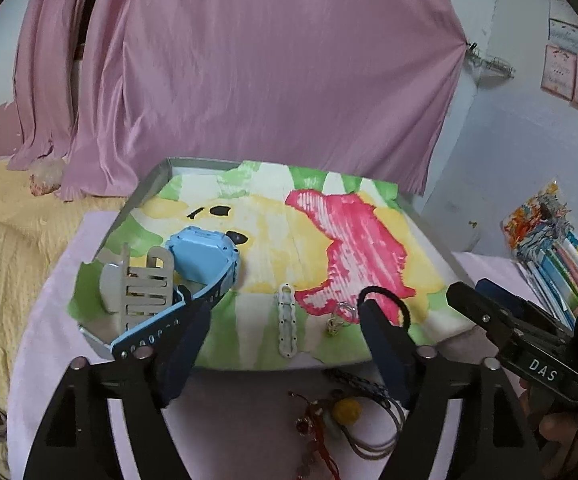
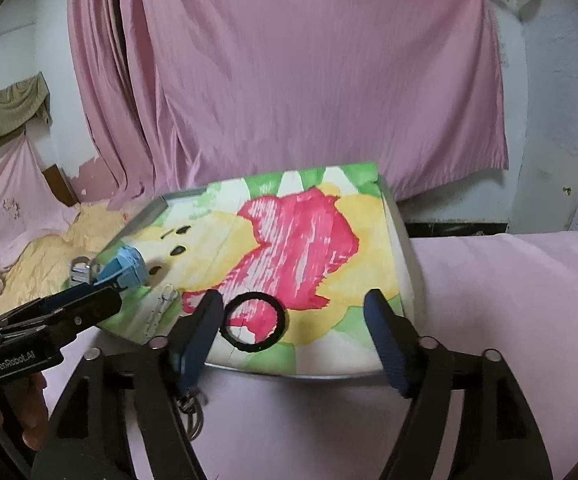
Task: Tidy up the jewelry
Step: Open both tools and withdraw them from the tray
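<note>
Both claws stand spread with nothing between the jaws. My left claw [image 1: 277, 328] hovers at the near edge of the shallow grey tray lined with a painted green, yellow and pink paper [image 1: 157, 178]; my right claw [image 2: 293, 324] hangs over the same tray's near right part.

Already on the lining, at lower left of the left view, are the light-blue plastic watch with its perforated strap [image 1: 203, 258], the pale grey toothed hair claw clip [image 1: 137, 284], the slim white beaded hair clip [image 1: 287, 322] and a small metal ring with a charm [image 1: 339, 316]. The black elastic hair tie [image 2: 255, 322] lies flat on the pink patch, just beside the left finger of my right claw.

What is left sits at the bottom centre of the left view, on the pink cloth covering the counter [image 1: 249, 420]: a tangle of red cord with a yellow bead [image 1: 343, 410], a dark braided band [image 1: 355, 382] and thin wire bangles [image 1: 377, 436], overlapping one another.

My worry is that tangle. Pinching one strand may drag the others along and scatter them off the cloth. The blue strap rests against my left finger, so a careless swing could pull the watch off the tray. The two claws are also close together and could knock each other.
</note>
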The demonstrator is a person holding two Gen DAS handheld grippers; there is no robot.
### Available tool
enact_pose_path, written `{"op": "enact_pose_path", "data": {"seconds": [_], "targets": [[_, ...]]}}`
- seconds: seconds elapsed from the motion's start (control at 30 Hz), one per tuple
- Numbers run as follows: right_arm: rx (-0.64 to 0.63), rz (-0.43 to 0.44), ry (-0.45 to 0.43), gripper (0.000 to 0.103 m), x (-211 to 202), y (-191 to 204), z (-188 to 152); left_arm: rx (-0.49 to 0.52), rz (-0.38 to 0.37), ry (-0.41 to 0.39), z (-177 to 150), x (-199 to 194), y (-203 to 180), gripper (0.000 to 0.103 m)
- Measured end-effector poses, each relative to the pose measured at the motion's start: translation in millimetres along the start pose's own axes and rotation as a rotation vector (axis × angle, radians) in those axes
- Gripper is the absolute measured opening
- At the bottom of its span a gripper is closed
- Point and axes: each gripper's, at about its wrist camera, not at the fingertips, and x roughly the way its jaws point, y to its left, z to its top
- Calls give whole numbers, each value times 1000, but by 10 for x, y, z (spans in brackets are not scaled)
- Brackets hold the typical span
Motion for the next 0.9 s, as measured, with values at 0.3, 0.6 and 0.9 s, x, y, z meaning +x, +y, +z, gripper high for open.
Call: {"op": "enact_pose_path", "data": {"seconds": [0.3,0.6,0.9], "targets": [[-9,-1,-131,88,-389,13,-114,-9,64,-133,-158,-347,53,98],[-40,9,-195,94,-646,63,-232,18,103,-251,-314,-694,63,102],[-65,18,-229,99,-812,98,-371,49,122,-329,-478,-934,39,102]]}}
